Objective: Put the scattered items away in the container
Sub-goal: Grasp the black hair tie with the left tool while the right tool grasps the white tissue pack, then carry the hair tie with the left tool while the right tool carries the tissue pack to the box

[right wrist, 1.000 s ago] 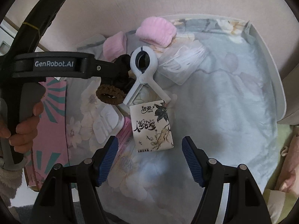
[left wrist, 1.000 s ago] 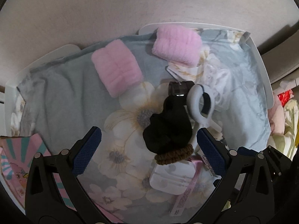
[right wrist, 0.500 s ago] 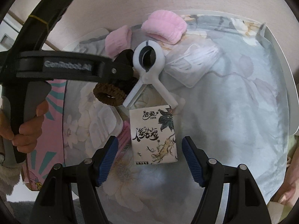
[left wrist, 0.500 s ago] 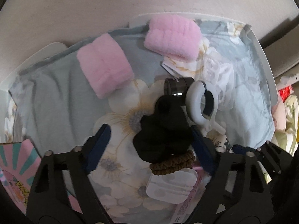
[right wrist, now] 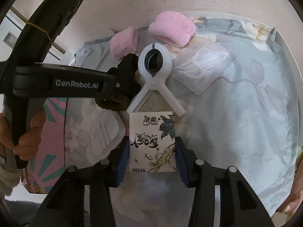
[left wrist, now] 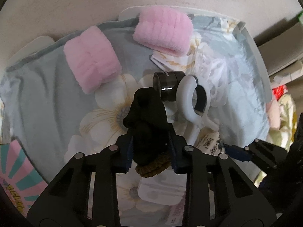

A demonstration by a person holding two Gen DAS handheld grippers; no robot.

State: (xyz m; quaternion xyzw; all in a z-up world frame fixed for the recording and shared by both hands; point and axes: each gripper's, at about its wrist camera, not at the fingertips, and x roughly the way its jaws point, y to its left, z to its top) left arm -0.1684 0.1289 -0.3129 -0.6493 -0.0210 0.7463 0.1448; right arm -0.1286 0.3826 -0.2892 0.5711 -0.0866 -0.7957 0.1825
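My left gripper (left wrist: 150,151) is shut on a black cloth bundle (left wrist: 146,117), with a brown hair tie (left wrist: 153,167) just under it. My right gripper (right wrist: 152,157) is shut on a white tissue pack (right wrist: 152,141) printed with black ink drawings. Both sit over a floral cloth (left wrist: 47,94) on a white table. A white plastic clip (right wrist: 156,75) lies just beyond the tissue pack, also in the left wrist view (left wrist: 193,102). A black cylinder (left wrist: 166,87) lies beside it. No container is clearly in view.
Two pink fluffy wristbands (left wrist: 90,62) (left wrist: 162,32) lie at the far side. A clear bag of white items (right wrist: 204,70) lies right of the clip. A clear plastic case (left wrist: 161,191) and a pink patterned box (right wrist: 51,132) are at the near left.
Both grippers moved forward and closed: the left onto the black cloth bundle, the right onto the tissue pack. Both were open a second ago.
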